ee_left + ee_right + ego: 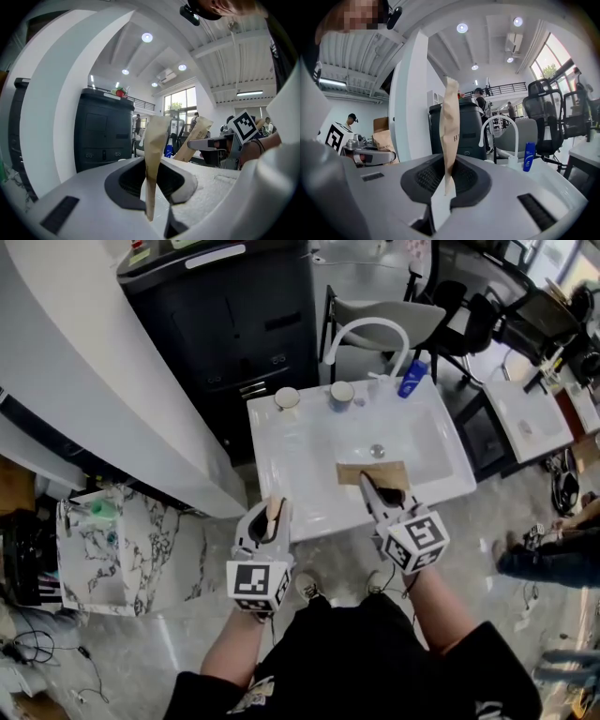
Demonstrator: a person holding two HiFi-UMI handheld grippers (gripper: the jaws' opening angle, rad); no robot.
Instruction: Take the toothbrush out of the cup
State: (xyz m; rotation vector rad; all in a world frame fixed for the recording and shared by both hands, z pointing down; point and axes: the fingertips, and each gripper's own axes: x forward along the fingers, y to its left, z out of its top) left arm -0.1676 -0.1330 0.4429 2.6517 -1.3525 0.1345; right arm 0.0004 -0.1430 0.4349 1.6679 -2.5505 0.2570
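Two cups point(287, 397) point(341, 395) stand on the back rim of the white sink point(281, 474); I cannot make out a toothbrush in them. My left gripper point(273, 514) point(152, 187) hovers at the sink's front left edge, shut on a narrow strip of tan paper point(153, 154). My right gripper point(377, 487) point(446, 187) is over the front of the basin, shut on a brown paper piece point(372, 472) point(450, 126) with print on it. Both grippers are well short of the cups.
A white curved faucet point(370, 329) point(499, 136) and a blue bottle point(412, 378) point(528, 157) stand at the sink's back right. A black cabinet point(225, 324) is behind on the left, a chair point(384, 315) behind the sink, a marbled stand point(94, 549) at lower left.
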